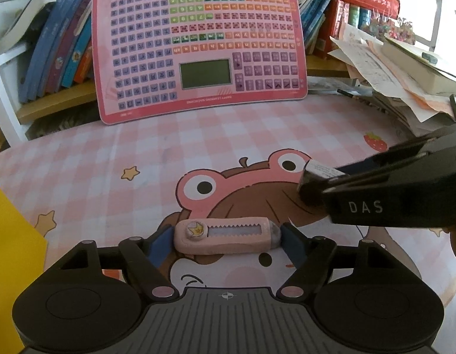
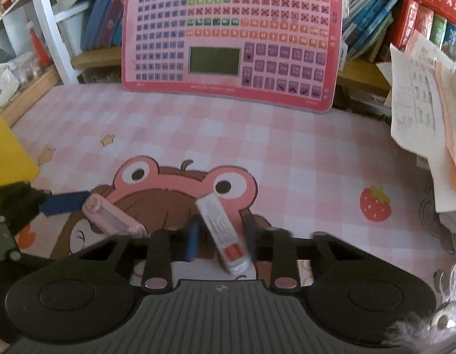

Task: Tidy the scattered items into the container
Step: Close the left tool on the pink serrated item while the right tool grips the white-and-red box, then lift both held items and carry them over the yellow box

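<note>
A pink utility knife (image 1: 226,236) with a star sticker lies crosswise between the blue fingers of my left gripper (image 1: 228,243), which is shut on its two ends. It also shows in the right wrist view (image 2: 112,214), held by the left gripper's blue finger (image 2: 65,203). My right gripper (image 2: 222,234) is shut on a white tube with a red label (image 2: 220,230), held tilted just above the mat. In the left wrist view the right gripper (image 1: 319,184) comes in from the right with the tube's end (image 1: 318,171) showing. A yellow container (image 1: 9,253) sits at the left edge.
A pink checked desk mat (image 1: 174,153) with a frog-hat cartoon covers the table. A pink learning keyboard board (image 1: 198,47) leans against the bookshelf at the back. Loose papers and books (image 1: 399,73) pile up at the right. The yellow container also shows at the left (image 2: 6,147).
</note>
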{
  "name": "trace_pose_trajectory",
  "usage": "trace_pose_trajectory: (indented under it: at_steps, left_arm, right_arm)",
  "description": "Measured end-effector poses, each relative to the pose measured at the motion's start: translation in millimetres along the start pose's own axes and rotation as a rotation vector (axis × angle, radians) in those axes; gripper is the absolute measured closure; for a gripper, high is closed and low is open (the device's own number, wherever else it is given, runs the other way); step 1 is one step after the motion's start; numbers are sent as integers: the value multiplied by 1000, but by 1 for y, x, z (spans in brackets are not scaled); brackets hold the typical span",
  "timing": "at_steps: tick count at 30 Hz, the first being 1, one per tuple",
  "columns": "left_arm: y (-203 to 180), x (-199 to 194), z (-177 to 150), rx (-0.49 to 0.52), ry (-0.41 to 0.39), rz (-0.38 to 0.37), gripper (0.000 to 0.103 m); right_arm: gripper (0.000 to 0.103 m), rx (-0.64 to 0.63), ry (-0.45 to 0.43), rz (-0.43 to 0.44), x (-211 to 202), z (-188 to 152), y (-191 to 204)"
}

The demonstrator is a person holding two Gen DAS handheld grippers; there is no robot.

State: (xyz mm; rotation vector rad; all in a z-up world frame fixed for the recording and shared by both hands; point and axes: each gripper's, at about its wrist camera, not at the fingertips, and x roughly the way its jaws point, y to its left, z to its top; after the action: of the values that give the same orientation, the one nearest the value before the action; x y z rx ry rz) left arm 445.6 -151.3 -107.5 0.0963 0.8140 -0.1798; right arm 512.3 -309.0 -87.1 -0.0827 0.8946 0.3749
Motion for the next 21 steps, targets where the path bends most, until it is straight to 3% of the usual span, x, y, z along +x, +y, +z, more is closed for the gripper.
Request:
trace_pose_trajectory:
  at_steps: [10,21]
  left_arm:
    - [1,-17,-6,6,-8,-5,25]
    - [-6,-60,-18,29,-30,-28,25]
  right_arm:
    - [89,41,-18,17,-25,-14,-4]
    - [89,53,-30,44,-61,-39,16]
